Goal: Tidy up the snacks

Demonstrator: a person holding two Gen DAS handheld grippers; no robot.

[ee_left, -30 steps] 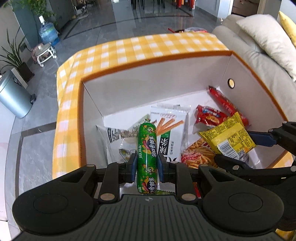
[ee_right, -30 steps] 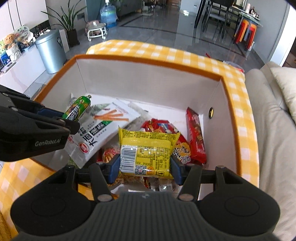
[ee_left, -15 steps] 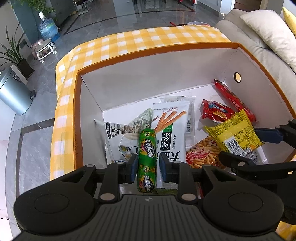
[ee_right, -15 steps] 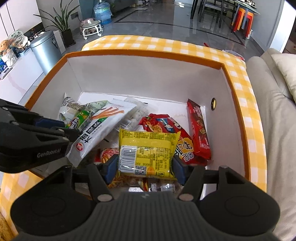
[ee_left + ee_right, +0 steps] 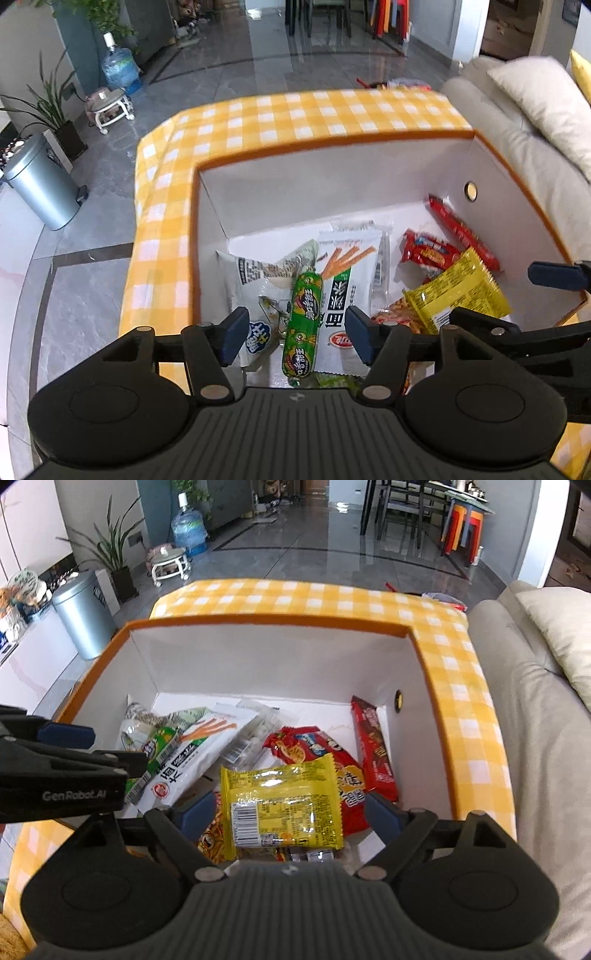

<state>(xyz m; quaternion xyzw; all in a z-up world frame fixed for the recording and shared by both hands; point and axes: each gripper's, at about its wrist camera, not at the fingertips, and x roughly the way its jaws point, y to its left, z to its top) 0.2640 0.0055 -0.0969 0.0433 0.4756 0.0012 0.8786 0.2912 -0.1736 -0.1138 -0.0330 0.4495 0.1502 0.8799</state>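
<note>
Left hand-held gripper: released. Its jaws have just been opening, and both blue pads now stand clear of the green sausage stick, which a second ago was clamped upright between them. The stick lies between the open pads without contact, resting lengthwise on the white stick-snack pouch inside the storage box.

Right hand-held gripper: released. Its jaws have likewise just been opening; the yellow packet, earlier pinched at both side edges, now sits between the pads with a visible gap on each side. It lies flat on top of the red snack bags.

Judgement: both items have been let go into the box, so this pair of placements appears complete. Each hand can withdraw for the next snack, if any remain outside; none is visible in either view.

Condition of the task's things: the sausage stick is a glossy green tube, printed with yellow characters, intact. The yellow packet is a crinkled, sealed pillow pack, barcode panel facing up, slightly tilted. The box is white inside with an orange rim and stands on a yellow-checked worktop. A long red bar lies near its right wall. Contents are piled loosely and overlapping, not sorted by kind.
</note>
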